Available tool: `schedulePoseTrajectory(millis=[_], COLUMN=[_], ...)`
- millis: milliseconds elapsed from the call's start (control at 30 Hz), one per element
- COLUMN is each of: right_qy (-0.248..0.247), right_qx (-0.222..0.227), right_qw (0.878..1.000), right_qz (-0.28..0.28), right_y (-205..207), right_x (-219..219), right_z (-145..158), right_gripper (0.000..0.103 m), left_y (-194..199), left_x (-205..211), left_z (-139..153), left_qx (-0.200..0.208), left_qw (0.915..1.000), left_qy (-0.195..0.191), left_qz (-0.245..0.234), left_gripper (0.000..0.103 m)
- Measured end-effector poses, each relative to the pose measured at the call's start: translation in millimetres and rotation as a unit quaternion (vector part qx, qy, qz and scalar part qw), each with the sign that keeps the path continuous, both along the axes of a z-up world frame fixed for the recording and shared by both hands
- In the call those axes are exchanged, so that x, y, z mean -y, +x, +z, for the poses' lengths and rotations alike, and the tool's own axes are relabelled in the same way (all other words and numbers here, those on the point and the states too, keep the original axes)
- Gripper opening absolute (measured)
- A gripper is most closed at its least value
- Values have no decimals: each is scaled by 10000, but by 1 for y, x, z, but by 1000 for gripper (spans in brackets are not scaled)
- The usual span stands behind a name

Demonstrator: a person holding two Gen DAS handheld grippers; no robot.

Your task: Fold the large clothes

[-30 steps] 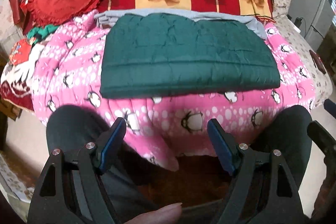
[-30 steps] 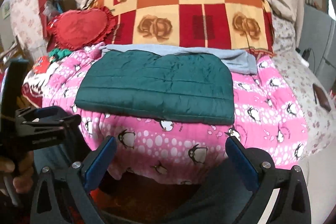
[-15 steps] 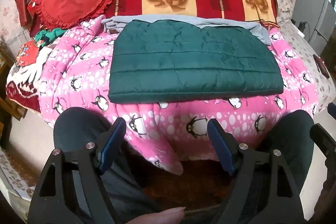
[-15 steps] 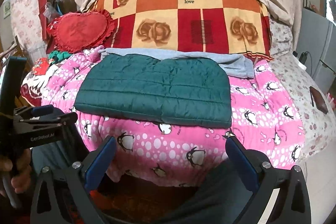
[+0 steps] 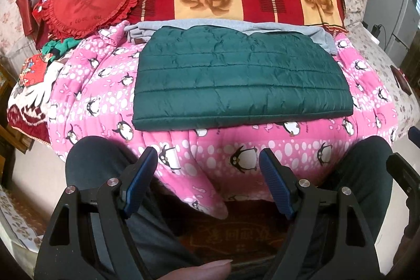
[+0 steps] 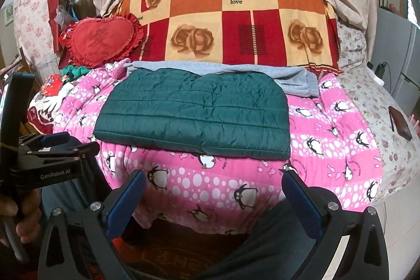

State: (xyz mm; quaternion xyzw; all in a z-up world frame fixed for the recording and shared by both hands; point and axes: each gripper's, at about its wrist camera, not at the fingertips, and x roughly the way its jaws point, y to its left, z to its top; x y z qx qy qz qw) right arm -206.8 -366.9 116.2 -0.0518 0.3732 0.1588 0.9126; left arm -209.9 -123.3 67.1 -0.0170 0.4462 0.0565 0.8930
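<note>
Green jacket (image 5: 236, 78) beyond spread fingers (image 5: 140, 183).

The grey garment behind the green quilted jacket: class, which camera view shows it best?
The right wrist view: the grey garment shows a wider bunched right end beyond the green quilted jacket. The left wrist view shows only a thin strip.

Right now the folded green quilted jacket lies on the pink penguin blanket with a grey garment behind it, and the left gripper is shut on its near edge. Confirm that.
Not quite. The left gripper is open and holds nothing, short of the green quilted jacket, as the left wrist view shows. The jacket does lie folded on the pink penguin blanket, the grey garment behind it.
</note>
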Motion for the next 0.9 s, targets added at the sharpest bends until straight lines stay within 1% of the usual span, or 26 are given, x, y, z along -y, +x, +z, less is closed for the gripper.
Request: schedulePoseTrajectory(millis=[900], right_qy=[23], right_qx=[-8], right_qw=[10000], right_qz=[20], right_y=[1], right_x=[-6], right_z=[2], right_gripper=[103], left_y=[1], left_x=[0], left_z=[-1], left_qx=[-6], left_qw=[10000], left_qy=[-6], left_qz=[-46], left_gripper=[80])
